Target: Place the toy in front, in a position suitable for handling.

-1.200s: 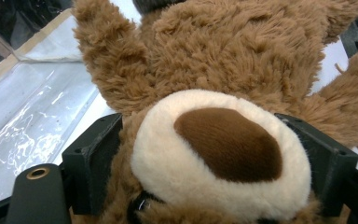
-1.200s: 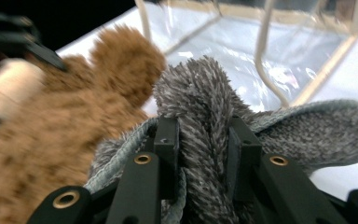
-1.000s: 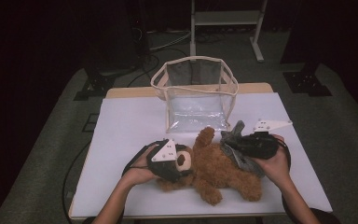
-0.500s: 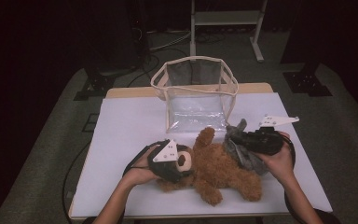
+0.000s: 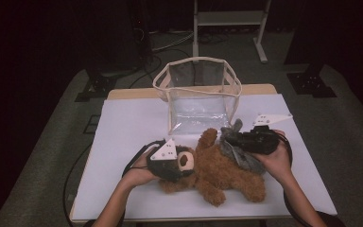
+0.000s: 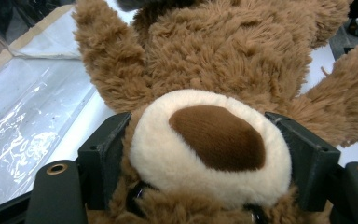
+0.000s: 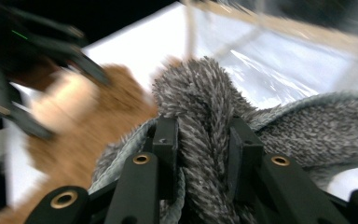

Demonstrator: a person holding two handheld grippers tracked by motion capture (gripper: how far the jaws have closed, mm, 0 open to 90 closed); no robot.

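Left gripper [image 5: 182,163]: jaws set on either side of the brown teddy bear's [image 5: 217,168] cream muzzle and touching it; they have just been closing, and now grasp the head. Right gripper [image 5: 238,140]: clenched on a grey knitted fuzzy garment [image 7: 205,107], a fold pinched between its 2 jaws, at the bear's upper body. The bear lies on its back on the white table cover [image 5: 123,123], head toward the left gripper, 1 arm raised toward the clear plastic bag [image 5: 198,94]. That bag stands upright and open just behind the bear, cream-trimmed at the rim. Nothing can be made out inside it.
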